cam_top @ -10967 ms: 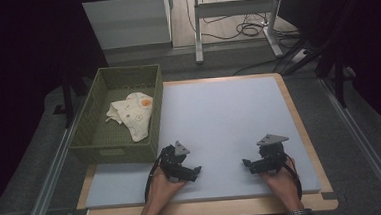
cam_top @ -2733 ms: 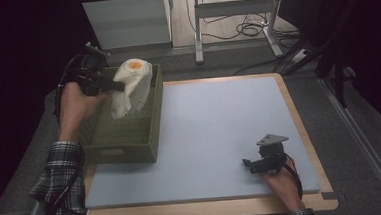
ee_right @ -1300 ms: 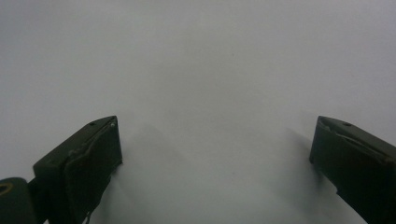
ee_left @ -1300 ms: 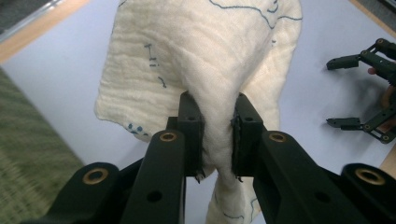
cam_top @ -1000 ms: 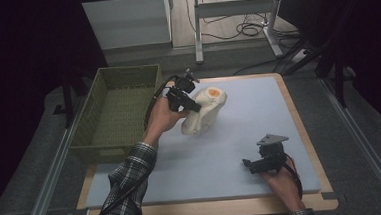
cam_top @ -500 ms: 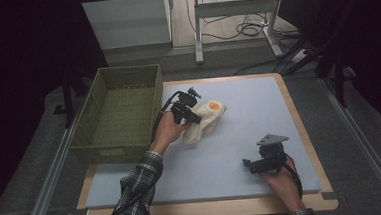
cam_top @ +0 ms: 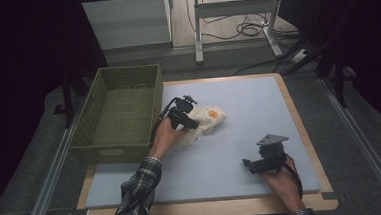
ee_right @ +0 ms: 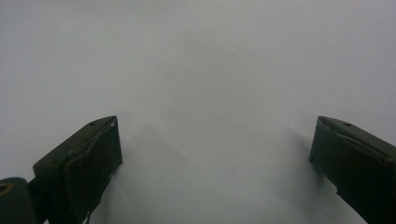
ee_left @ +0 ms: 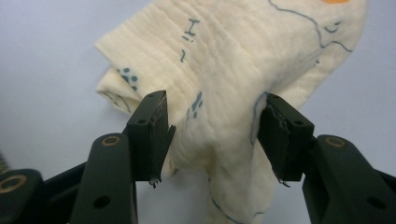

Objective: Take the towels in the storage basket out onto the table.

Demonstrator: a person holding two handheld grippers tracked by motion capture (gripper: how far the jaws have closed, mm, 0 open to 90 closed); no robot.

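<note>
A cream cloth (cam_top: 208, 119) with an orange patch and blue prints lies crumpled on the pale blue mat (cam_top: 258, 103), just right of the green basket (cam_top: 112, 153). My left gripper (cam_top: 193, 123) is low over the cloth's left side. In the left gripper view the cloth (ee_left: 233, 65) bulges up between the jaws of the left gripper (ee_left: 212, 128); they have just been opening and the pads stand apart without pressing it. My right gripper (cam_top: 246, 162) rests near the mat's front right. Seen in its own view, the right gripper (ee_right: 215, 140) is wide open over bare mat.
The woven basket stands at the mat's left edge with its bottom bare. A wooden table rim (cam_top: 300, 126) frames the mat. Beyond the table are a white cabinet (cam_top: 128, 21), a metal stand (cam_top: 233, 14) and floor cables (cam_top: 246, 31).
The left hand carried the cloth out of the basket to the mat and sank with it. The cloth has gone from hanging to lying slumped, and the left jaws have spread. The right hand kept still.
</note>
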